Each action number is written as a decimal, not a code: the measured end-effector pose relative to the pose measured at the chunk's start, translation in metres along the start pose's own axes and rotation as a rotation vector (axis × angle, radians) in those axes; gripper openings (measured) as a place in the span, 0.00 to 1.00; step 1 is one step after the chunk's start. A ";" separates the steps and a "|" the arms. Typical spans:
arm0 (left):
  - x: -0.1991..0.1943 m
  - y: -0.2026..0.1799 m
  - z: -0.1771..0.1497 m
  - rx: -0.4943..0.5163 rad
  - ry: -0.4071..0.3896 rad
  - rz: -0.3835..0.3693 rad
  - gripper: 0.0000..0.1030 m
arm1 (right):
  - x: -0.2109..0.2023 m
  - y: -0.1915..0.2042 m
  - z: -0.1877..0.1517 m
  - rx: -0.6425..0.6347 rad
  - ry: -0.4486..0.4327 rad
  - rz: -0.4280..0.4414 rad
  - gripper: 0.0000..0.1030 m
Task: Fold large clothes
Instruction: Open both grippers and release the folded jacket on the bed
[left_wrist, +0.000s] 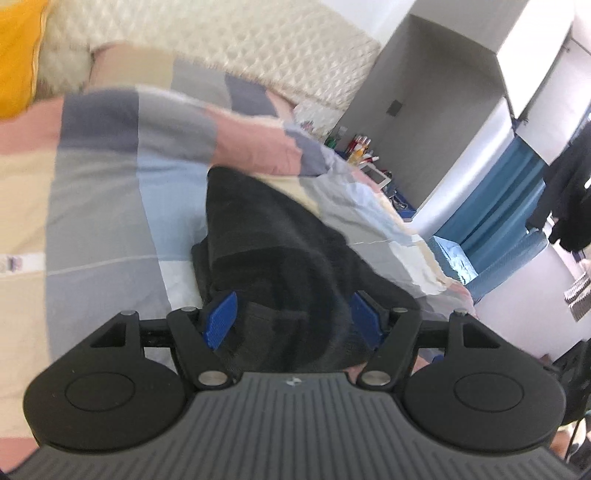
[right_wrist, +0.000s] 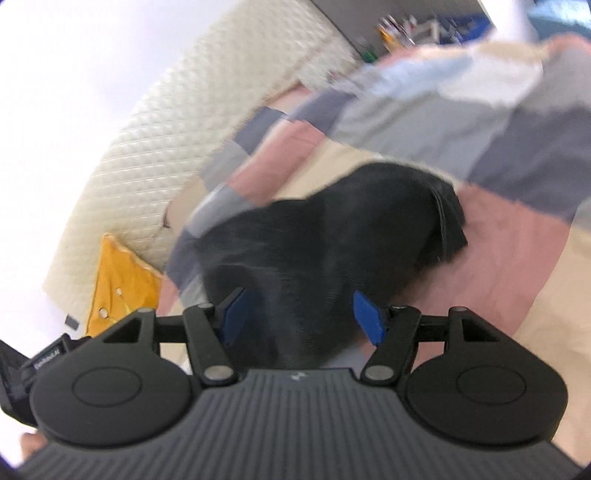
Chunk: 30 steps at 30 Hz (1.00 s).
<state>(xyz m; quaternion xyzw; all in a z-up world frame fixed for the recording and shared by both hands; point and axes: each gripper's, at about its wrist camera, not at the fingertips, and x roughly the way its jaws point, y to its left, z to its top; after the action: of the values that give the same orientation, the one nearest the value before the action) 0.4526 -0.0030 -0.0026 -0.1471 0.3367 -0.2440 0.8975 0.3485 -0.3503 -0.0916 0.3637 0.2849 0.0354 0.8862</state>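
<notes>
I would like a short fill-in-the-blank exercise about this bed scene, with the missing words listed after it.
1. The dark garment lies on a patchwork ____.
2. The pads of the left claw are ____ in colour.
3. Beside the quilted headboard is a ____ cushion.
4. The right claw has its jaws ____.

Missing words: bedspread; blue; yellow; open
</notes>
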 end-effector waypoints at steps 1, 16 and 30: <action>-0.015 -0.011 -0.001 0.015 -0.010 0.012 0.71 | -0.013 0.008 0.000 -0.023 -0.011 0.004 0.65; -0.233 -0.137 -0.078 0.144 -0.146 0.110 0.77 | -0.215 0.091 -0.044 -0.368 -0.171 0.053 0.65; -0.363 -0.184 -0.189 0.230 -0.248 0.141 0.80 | -0.322 0.103 -0.122 -0.541 -0.247 0.031 0.65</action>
<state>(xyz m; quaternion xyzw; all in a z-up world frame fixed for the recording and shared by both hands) 0.0254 0.0187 0.1318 -0.0486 0.2027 -0.1972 0.9579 0.0298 -0.2854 0.0607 0.1198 0.1495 0.0789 0.9783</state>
